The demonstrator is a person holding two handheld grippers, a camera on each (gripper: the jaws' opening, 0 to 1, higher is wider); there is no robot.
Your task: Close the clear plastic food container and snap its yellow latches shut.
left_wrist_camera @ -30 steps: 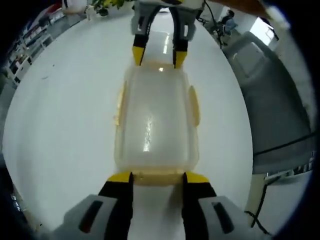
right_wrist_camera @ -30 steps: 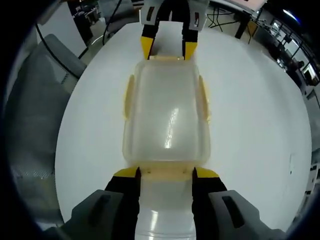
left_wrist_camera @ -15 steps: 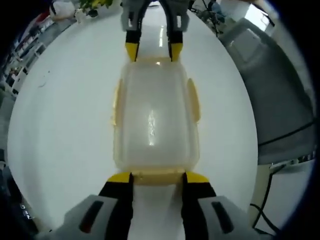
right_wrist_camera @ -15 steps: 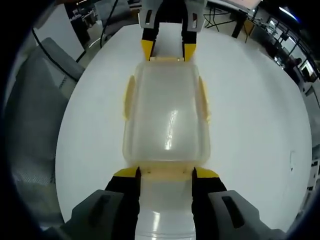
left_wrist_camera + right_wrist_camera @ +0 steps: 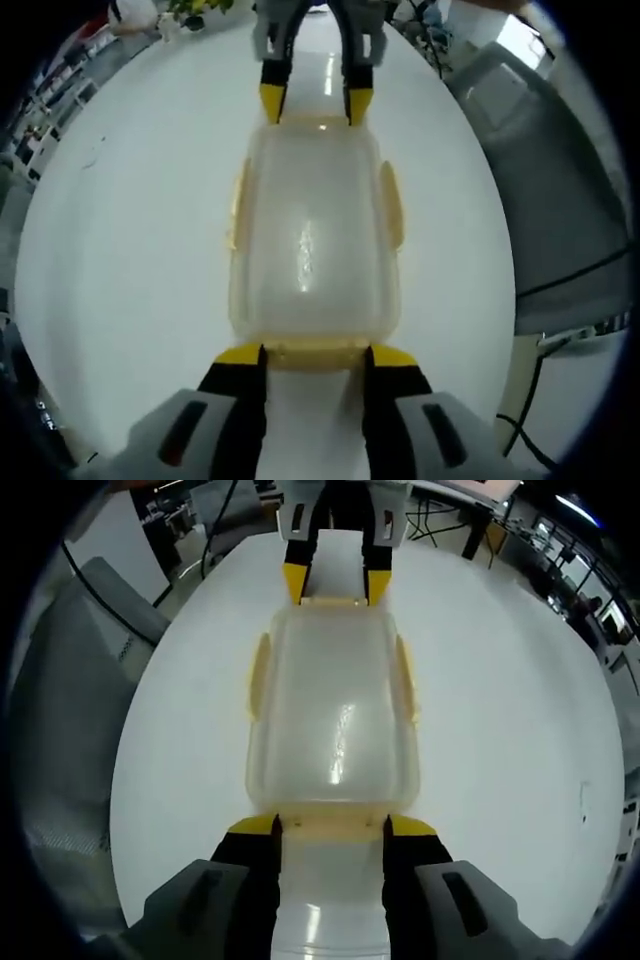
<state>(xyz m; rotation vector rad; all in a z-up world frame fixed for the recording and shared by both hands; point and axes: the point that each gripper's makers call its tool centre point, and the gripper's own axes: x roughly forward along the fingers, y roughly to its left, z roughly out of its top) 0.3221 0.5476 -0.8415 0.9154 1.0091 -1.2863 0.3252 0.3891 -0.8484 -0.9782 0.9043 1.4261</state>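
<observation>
The lidded container (image 5: 312,240) (on white table (image 5: 130,250)) lies between left gripper (image 5: 315,358) and right gripper (image 5: 330,828); both spread wide.

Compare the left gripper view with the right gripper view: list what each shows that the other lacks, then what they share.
Left gripper view alone: green plant leaves beyond the table's far edge, and a grey chair at right.

Right gripper view alone: a black stand behind the table, and a grey chair at left.

Both: the clear container, lid on, on the white table, with a gripper at each short end, left gripper and right gripper.
</observation>
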